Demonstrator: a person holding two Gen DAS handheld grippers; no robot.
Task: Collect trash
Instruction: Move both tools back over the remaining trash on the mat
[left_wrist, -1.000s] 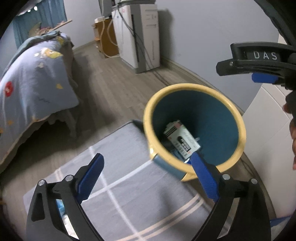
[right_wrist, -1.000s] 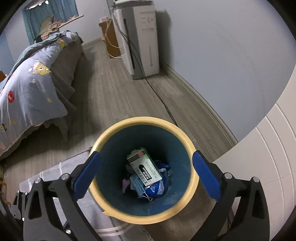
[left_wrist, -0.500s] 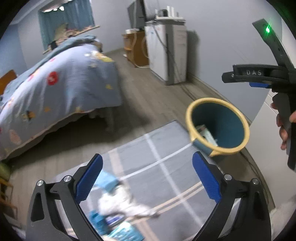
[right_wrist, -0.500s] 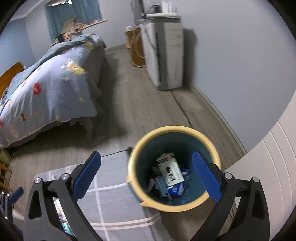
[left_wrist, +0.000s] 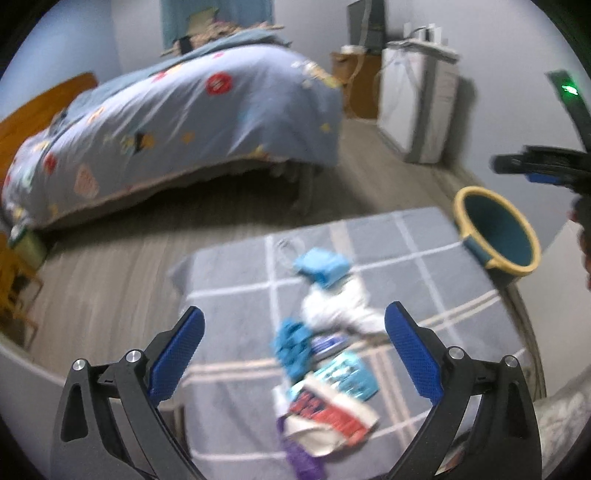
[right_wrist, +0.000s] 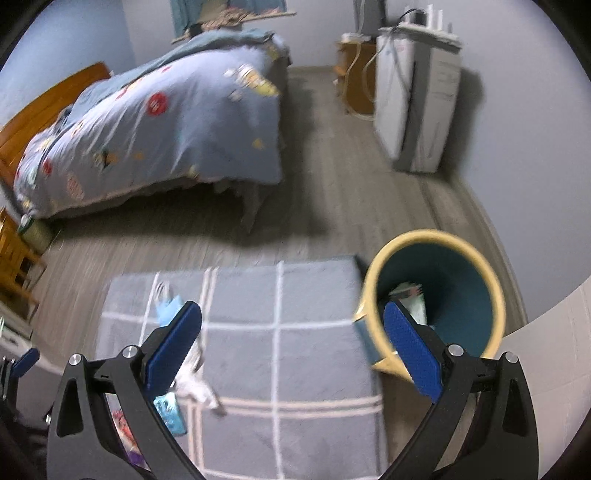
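A teal bin with a yellow rim (left_wrist: 496, 230) (right_wrist: 436, 299) stands on the floor by the right end of a grey checked rug (left_wrist: 236, 295) (right_wrist: 280, 325); it holds a small box (right_wrist: 408, 295) and other scraps. Several bits of trash lie on the rug: a blue face mask (left_wrist: 321, 267), a crumpled white tissue (left_wrist: 340, 308), a blue wad (left_wrist: 291, 345), a teal packet (left_wrist: 349, 373) and a red and white wrapper (left_wrist: 325, 410). My left gripper (left_wrist: 293, 350) hangs open above that pile, empty. My right gripper (right_wrist: 293, 343) is open and empty over the rug, left of the bin.
A bed with a blue patterned quilt (left_wrist: 177, 110) fills the back left. A white appliance (left_wrist: 417, 107) and a wooden cabinet (left_wrist: 356, 86) stand against the far wall. A white panel (right_wrist: 554, 354) rises right of the bin. Wooden furniture (right_wrist: 14, 258) sits at the far left.
Both grippers have drawn back and swung left from the bin. The bin shrank toward the right of each view, and the rug with its trash pile came into sight.
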